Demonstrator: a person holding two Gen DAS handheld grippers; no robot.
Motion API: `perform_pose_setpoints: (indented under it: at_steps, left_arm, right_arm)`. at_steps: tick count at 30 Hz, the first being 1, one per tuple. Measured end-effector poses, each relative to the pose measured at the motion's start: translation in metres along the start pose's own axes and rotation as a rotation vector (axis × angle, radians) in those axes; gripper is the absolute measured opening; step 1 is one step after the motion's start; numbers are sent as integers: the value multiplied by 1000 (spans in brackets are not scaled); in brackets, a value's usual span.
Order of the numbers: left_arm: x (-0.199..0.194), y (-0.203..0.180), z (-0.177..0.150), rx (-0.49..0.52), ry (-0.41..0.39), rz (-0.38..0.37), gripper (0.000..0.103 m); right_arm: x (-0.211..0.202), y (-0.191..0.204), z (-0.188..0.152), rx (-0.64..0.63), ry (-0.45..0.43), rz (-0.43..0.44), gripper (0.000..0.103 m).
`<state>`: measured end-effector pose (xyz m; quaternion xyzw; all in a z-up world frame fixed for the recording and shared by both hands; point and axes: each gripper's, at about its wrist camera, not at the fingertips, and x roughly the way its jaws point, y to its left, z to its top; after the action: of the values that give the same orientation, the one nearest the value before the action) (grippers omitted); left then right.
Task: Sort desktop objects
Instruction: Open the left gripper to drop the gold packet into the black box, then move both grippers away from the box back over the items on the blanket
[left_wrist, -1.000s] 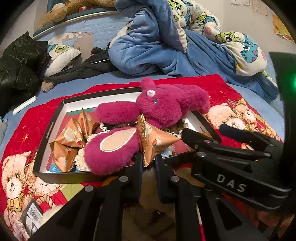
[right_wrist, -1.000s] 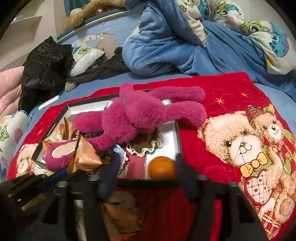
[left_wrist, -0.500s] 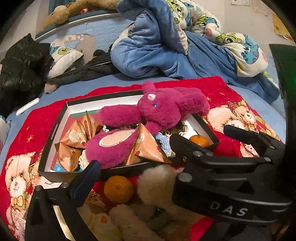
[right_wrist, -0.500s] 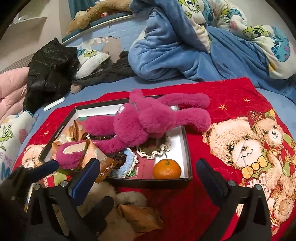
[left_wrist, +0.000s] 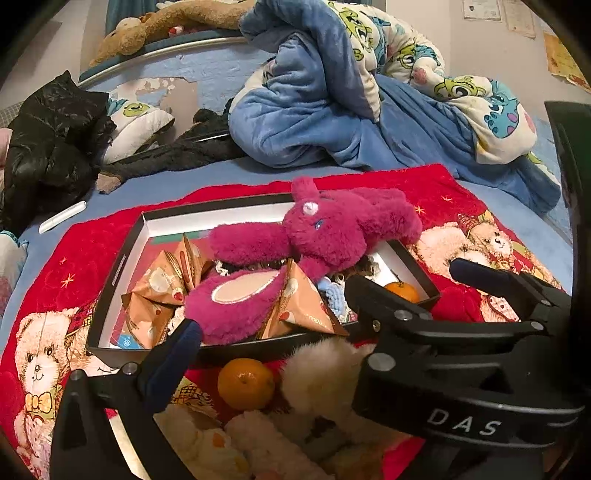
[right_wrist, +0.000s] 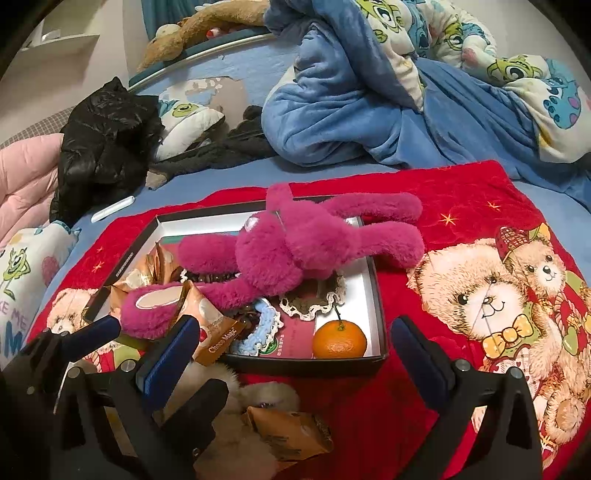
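A: Jaws of the left gripper (left_wrist: 280, 354) are seen spread wide, nothing clamped; jaws of the right gripper (right_wrist: 291, 350) likewise wide apart and empty.

B: Noted. What is taken as the next thing to sort?

A: Probably the loose mandarin (left_wrist: 245, 384). It is found on the red blanket (left_wrist: 92, 243), just outside the near wall of the black box (left_wrist: 118, 266), touching or nearly touching the white plush (left_wrist: 321, 373) on its right.

B: Direction from the jaws?

A: Straight ahead of the left pair and low, between the two left fingers in the left wrist view. Round, so no long axis is to be matched. From the right wrist view it is not made out; only a wrapped snack (right_wrist: 291, 432) and pale fur are seen below that pair.

B: So the left hand is judged nearer.

A: Yes. A second mandarin (right_wrist: 339, 339) is already lying in the box's near right corner, beside the magenta plush rabbit (right_wrist: 295, 251), whose ears overhang the right wall.

B: Risk?

A: Fur may be pinched with the fruit.
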<state>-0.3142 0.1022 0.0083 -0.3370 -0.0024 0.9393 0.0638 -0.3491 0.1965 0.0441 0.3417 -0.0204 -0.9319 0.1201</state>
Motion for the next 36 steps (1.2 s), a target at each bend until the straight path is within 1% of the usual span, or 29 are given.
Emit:
perform_pose_setpoints:
  at_steps: [6,17,24,26,30,34,36]
  left_arm:
    - [-9,3,4,-7,-26,1,103]
    - [-37,4,12,9,-86,43,103]
    - [-68,4,19,9,-140,53,103]
    - [-82,2,21,15,-148,48,103]
    - [-116,-1,24,32,-174,55,103]
    - [-167,7,25,11,-222,56,103]
    - [-201,15,21,6,-255,74,103]
  right_arm:
    - [-9,0,2,11,-19,17,103]
    - [-34,5,10,14,-72,39,103]
    - [-58,12,15,5,-113,49,103]
    - [-71,16,17,3,-134,61,103]
    - [-96,26,19,-6,-146,77,103]
    - [-132,40,24,-13,-175,97,103]
    - [-156,46,25,-18,-197,96,103]
